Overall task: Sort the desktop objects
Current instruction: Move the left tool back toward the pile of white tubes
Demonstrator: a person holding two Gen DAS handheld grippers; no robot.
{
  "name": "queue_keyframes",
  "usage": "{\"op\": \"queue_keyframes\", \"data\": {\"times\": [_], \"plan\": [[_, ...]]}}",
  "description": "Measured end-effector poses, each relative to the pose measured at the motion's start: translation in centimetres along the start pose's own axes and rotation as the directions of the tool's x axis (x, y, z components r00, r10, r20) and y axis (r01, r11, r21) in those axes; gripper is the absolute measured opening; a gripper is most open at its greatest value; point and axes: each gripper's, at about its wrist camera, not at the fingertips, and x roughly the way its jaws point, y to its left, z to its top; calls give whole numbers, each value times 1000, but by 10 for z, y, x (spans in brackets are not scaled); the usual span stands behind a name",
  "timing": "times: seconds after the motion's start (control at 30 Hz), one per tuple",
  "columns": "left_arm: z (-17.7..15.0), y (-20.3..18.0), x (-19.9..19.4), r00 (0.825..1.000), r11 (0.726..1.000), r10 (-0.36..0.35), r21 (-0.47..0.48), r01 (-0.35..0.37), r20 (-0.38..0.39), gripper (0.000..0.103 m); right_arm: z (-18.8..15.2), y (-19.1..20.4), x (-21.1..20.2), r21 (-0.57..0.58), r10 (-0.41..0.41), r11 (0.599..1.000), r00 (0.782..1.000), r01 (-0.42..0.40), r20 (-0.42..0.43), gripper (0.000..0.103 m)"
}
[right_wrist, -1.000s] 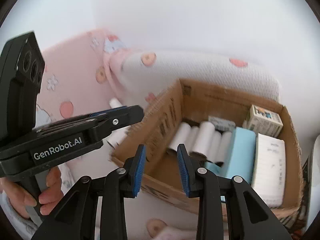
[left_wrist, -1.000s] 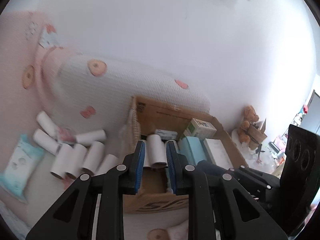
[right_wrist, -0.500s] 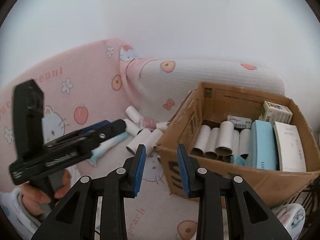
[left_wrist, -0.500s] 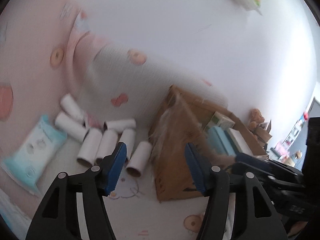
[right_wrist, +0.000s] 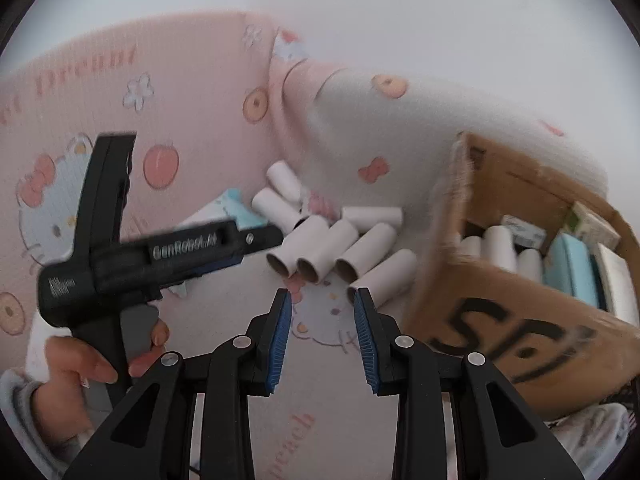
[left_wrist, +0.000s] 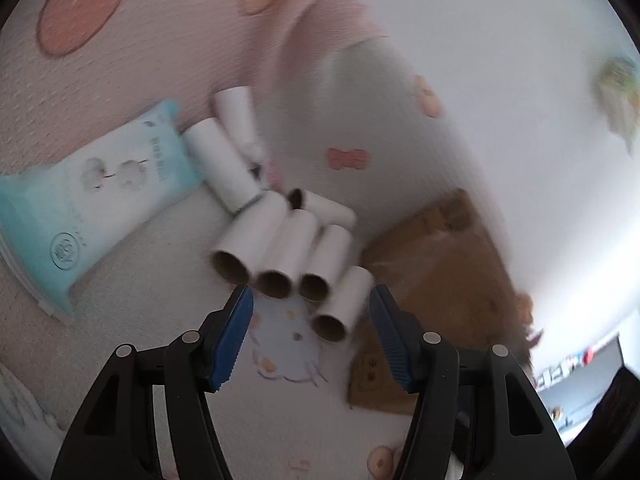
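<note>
Left wrist view is pretty smeared, but the left claw (left_wrist: 310, 334) is spread wide with nothing in it, hanging over a bunch of white cardboard tubes (left_wrist: 280, 252) lying side by side on the pink bedspread (left_wrist: 80, 80), just beside the brown box (left_wrist: 436, 280). The tube nearest the box (left_wrist: 340, 304) sits between the pads but isn't touched.

Risk as I see it: those tubes are packed tight, so closing here could catch two at once, or nudge one and send the rest rolling (soft bedding won't help). Squeezing hard would likely crush a hollow tube too.

The right claw (right_wrist: 322, 336) is half open and empty, close enough to the left one that they could bump. The blue tissue pack (left_wrist: 92, 200) lies off to the side.
</note>
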Motion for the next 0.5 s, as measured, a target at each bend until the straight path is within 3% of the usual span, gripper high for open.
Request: {"op": "queue_keyframes", "data": {"times": [0.13,0.2,0.23,0.37,0.5], "plan": [[20,21,1,995,992,92,-89,-87,50,64,5,11,35,4,54,999,997,-53,-63,28],[33,27,0,993,990,94,-117,-85,71,48,7,12,49,29,92,996,992,-90,-92,28],[39,29,0,993,989,92,-123,-83,68,45,10,11,57,44,112,993,988,-107,-109,28],[64,33,20,999,991,44,-129,-47,-23,44,18,12,86,65,135,990,978,-126,-156,28],[78,24,53,991,993,87,-76,-95,-101,44,30,16,105,52,133,991,977,-126,-165,28]]}}
